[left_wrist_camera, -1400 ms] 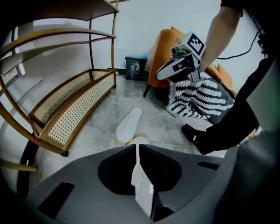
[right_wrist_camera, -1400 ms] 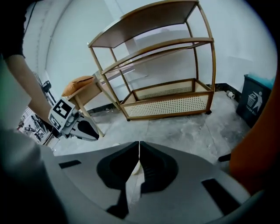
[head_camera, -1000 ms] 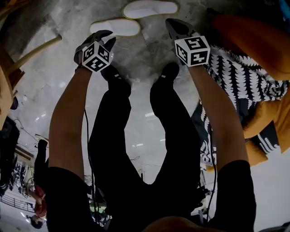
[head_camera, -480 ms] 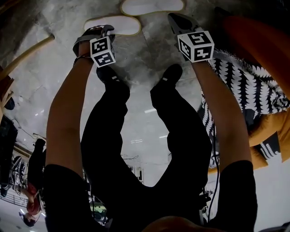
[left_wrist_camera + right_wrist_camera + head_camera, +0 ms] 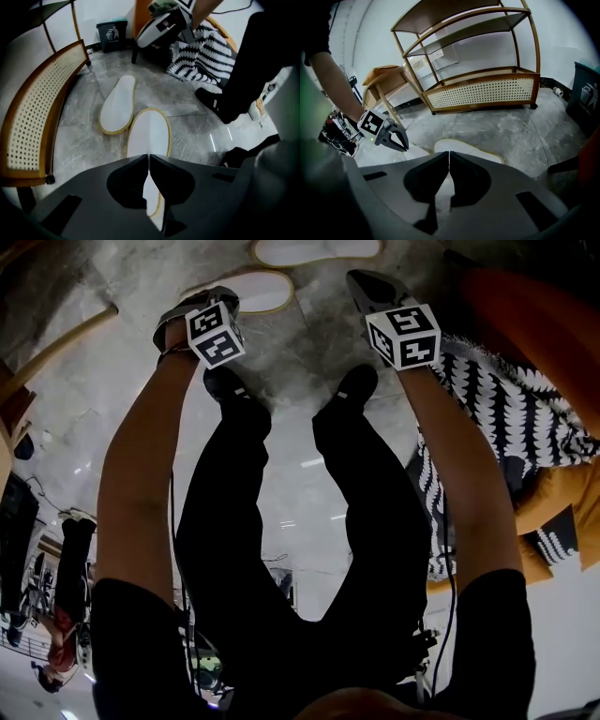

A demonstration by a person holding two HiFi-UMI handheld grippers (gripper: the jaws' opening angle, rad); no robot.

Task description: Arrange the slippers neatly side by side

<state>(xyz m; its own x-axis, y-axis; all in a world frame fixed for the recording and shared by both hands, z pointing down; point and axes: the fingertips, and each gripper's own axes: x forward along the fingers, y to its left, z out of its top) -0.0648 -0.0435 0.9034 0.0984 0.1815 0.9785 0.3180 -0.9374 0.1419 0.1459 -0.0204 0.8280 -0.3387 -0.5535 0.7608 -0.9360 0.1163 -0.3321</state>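
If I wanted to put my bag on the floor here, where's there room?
Bare floor lies between the far slipper and the cane shelf, and more between the near slipper and the black shoe. It is crowded by the striped blanket and bin.

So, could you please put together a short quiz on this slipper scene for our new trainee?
1. How many slippers lie on the floor?
2. True or false: the right gripper holds a slipper.
3. In the right gripper view, what stands beyond the slippers? A) a wooden shelf unit with a cane panel; B) a fridge; C) a bicycle.

Key
1. Two: the nearer slipper and the farther slipper, both white with a yellowish rim.
2. False: its jaws are together with nothing between them, and the slipper lies on the floor beyond them.
3. A.
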